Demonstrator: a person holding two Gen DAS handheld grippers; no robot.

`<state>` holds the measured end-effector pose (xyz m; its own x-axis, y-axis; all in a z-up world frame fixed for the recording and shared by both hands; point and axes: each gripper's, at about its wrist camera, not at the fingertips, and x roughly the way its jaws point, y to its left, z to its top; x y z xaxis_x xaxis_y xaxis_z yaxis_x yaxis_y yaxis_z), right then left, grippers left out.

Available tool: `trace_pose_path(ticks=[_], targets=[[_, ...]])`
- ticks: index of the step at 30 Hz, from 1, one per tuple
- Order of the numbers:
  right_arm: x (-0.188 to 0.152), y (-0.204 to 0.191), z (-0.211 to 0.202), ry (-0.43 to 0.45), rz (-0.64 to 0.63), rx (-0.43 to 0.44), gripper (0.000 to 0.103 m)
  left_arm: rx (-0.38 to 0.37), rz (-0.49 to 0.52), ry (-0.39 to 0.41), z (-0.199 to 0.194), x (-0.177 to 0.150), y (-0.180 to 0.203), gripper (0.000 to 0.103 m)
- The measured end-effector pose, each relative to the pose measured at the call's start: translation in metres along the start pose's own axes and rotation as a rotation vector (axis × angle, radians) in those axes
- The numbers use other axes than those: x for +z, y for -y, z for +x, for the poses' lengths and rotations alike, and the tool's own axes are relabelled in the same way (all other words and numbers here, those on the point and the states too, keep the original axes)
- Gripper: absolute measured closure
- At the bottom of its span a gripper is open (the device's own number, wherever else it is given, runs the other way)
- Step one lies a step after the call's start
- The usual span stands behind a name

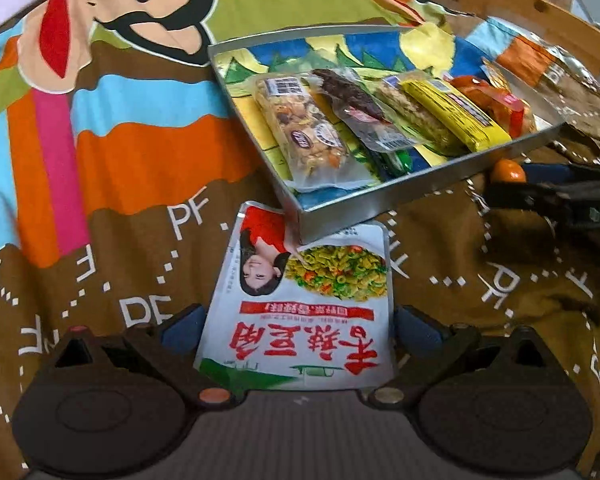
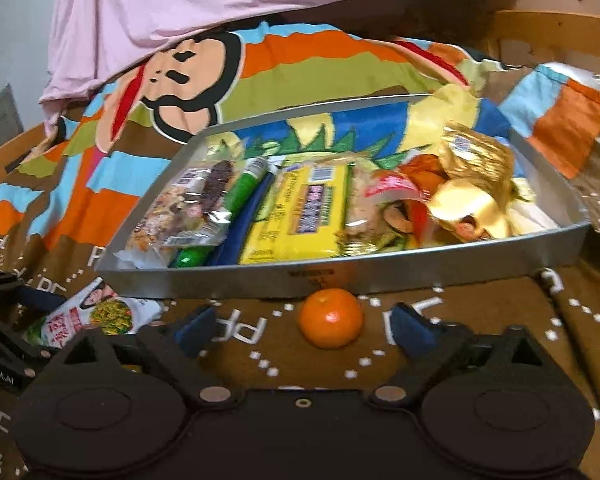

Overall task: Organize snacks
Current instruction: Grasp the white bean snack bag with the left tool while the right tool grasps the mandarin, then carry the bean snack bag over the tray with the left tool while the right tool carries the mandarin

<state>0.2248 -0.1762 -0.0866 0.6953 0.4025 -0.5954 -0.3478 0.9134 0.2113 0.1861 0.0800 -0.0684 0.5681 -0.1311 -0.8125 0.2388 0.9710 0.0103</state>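
Two grippers work over a brown cartoon bedsheet [image 1: 112,168] printed again and again with white "PF" letters and dotted lines; a monkey face [image 1: 140,4] sits at about eleven o'clock in the left wrist view. The left gripper [image 1: 296,328] has its blue-padded jaws standing apart either side of a white snack pouch [image 1: 300,300]; whether the pads press its edges I cannot tell. That pouch lies flat on the sheet, its far corner touching or tucked under the near corner of the metal tray [image 1: 380,200]; it bears large red Chinese characters seen upside down, a picture of green and yellow beans and a printed figure in red; the smaller print is too blurred to read.

The tray, at one o'clock from the pouch, holds a clear-wrapped nut bar [image 1: 304,136] with a barcode label, a dark bar in clear wrap [image 1: 352,96], a yellow packet [image 1: 456,116] whose lettering is unreadable, and a green wrapper [image 2: 240,196] partly buried; gold foil wrappers [image 2: 476,160] crowd the right end.

The right gripper [image 2: 304,328] is wide open around nothing; a tangerine [image 2: 330,318] sits on the sheet between its fingers, touching neither, just before the tray's near wall [image 2: 300,276]. Beyond, a pink cloth [image 2: 220,12] and a wooden frame [image 2: 560,28] are cut off by the lens edge; "Robot.AI" shows on the other tool at nine o'clock.
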Motion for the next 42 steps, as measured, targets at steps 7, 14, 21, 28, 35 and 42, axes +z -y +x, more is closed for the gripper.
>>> trace_pose_path(ticks=[7, 14, 21, 28, 35, 42], targets=[[-0.001, 0.009, 0.0, 0.02, 0.087, 0.037, 0.024, -0.011, -0.034, -0.029, 0.0, 0.003, -0.002, 0.005], [-0.002, 0.013, -0.001, 0.021, 0.123, 0.007, 0.058, -0.034, -0.089, -0.048, -0.005, 0.0, 0.002, 0.008], [-0.01, 0.003, -0.01, 0.016, 0.1, -0.003, 0.067, -0.027, -0.18, -0.051, -0.016, -0.004, 0.008, 0.015], [-0.037, -0.019, -0.056, -0.015, 0.006, 0.039, 0.067, -0.063, -0.164, -0.042, -0.038, -0.023, 0.034, 0.017], [-0.056, -0.029, -0.081, -0.018, -0.038, 0.011, 0.067, -0.033, -0.115, -0.038, -0.05, -0.033, 0.058, 0.015], [-0.06, -0.028, -0.08, -0.005, -0.037, 0.007, 0.067, -0.046, -0.18, -0.071, -0.037, -0.021, 0.054, 0.012]])
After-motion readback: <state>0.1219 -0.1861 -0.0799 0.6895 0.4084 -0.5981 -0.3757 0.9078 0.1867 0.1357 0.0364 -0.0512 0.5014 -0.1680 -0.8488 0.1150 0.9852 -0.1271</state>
